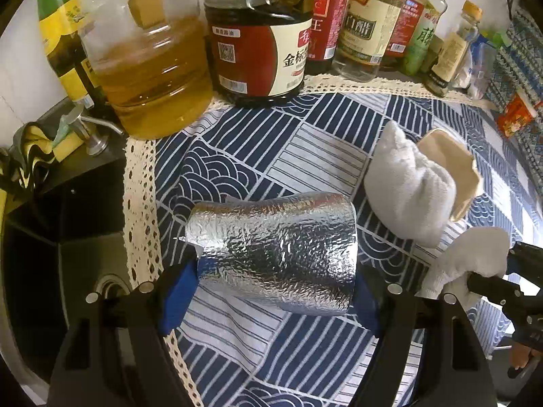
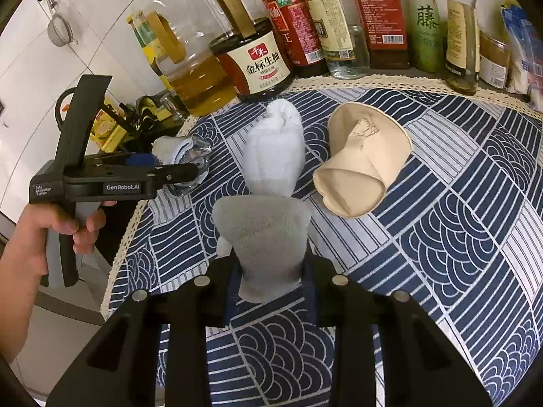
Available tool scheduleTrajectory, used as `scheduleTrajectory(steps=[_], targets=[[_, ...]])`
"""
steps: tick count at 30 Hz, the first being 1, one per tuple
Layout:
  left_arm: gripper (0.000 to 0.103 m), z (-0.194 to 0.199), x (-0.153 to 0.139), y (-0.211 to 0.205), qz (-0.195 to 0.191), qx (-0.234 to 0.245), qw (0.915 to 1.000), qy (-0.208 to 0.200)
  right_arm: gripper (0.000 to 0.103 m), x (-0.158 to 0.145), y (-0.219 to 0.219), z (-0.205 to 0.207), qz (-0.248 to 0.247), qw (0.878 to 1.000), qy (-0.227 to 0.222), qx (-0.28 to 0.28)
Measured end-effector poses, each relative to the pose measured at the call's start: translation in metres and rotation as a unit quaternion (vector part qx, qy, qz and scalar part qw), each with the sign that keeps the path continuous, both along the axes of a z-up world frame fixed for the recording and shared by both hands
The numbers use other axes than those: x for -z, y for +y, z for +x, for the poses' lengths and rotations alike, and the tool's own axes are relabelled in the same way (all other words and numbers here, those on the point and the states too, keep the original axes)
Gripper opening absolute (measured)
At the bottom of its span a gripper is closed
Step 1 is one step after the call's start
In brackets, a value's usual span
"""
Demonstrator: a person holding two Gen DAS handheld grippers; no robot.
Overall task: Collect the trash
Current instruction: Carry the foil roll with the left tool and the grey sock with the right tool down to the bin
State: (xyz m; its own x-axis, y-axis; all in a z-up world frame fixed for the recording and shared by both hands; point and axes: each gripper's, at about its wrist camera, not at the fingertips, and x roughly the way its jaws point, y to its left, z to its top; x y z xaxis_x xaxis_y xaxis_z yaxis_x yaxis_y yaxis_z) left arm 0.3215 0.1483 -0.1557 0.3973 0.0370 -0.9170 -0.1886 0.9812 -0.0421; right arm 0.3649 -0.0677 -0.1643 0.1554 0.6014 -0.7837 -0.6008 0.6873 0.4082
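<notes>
A curled sheet of silver foil (image 1: 278, 254) lies on the blue-and-white patterned cloth (image 1: 271, 156). My left gripper (image 1: 275, 298) is shut on it, a blue pad against each side. In the right wrist view the left gripper (image 2: 190, 169) shows at the left, held by a hand. My right gripper (image 2: 269, 281) is shut on a white tissue wad (image 2: 264, 237), which the left wrist view shows as the tissue wad (image 1: 471, 261) at its right edge. A second white wad (image 2: 271, 149) and a crushed beige paper cup (image 2: 359, 162) lie just beyond on the cloth.
Sauce and oil bottles (image 2: 305, 23) line the wall at the back, with a big oil jug (image 1: 149, 68) and a dark soy sauce jar (image 1: 258, 47). A dark sink (image 1: 68, 237) with a soap pump (image 1: 91, 132) drops off left of the cloth's lace edge (image 1: 142, 203).
</notes>
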Motion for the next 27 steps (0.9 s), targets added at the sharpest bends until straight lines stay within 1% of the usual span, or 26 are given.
scheduleTrajectory(steps=[10,15,23,27], targets=[[0.076,-0.027,-0.018,-0.017,-0.019,0.004,0.9996,-0.021,0.033,-0.020,-0.015,-0.015,0.007,1.000,-0.012,0.011],[0.076,-0.047,-0.028,-0.029,-0.026,0.011,0.9991,-0.033,0.033,-0.030,-0.023,-0.029,0.008,1.000,-0.019,0.015],[0.076,-0.089,-0.039,-0.045,-0.036,0.019,0.9981,-0.046,0.033,-0.047,-0.036,-0.061,0.009,0.999,-0.029,0.025],[0.076,-0.109,-0.039,-0.053,-0.037,0.027,0.9980,-0.043,0.033,-0.053,-0.043,-0.080,0.009,0.999,-0.032,0.031]])
